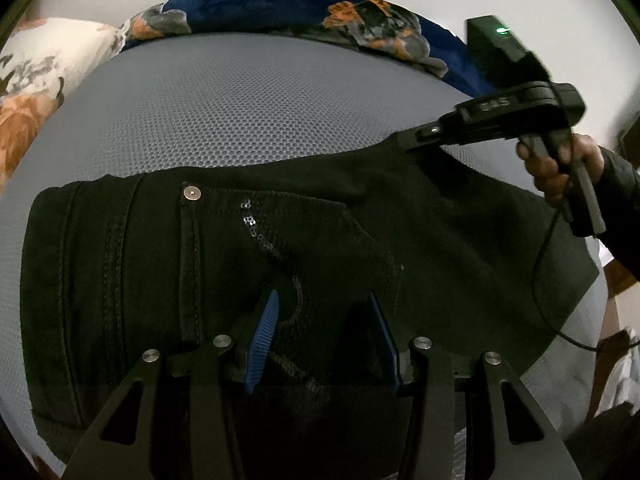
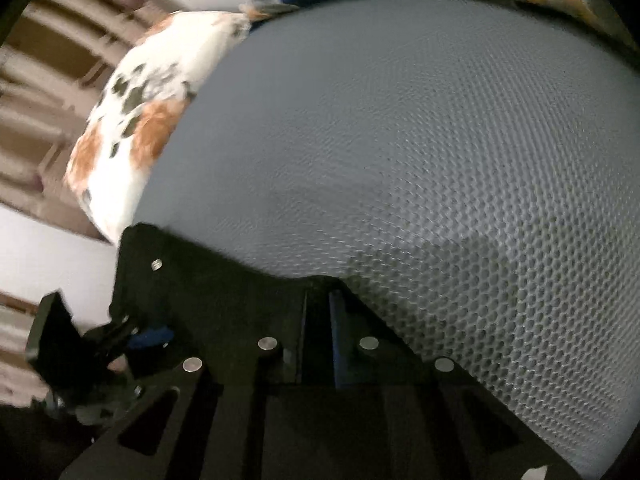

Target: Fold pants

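Black pants point(image 1: 248, 264) lay spread across the grey honeycomb-mesh bed point(image 1: 224, 112), waistband at nine o'clock. The left hand-held gripper point(image 1: 324, 328) hovered over the sequined pocket point(image 1: 296, 236) at six o'clock, its blue pads point(image 1: 262, 344) parted and released. At two o'clock, the right hand-held gripper point(image 1: 416, 140) was clenched on the pants' far edge, its pads nearly together around dark cloth in its own view point(image 2: 318, 344).

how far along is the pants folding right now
Early to midway. Done: the black pants lie across the grey mesh mattress, seemingly already doubled leg over leg. In hand: the right gripper pinches their far edge, lifted; the left gripper hovers open over the sequined pocket. Left: folding them shorter.
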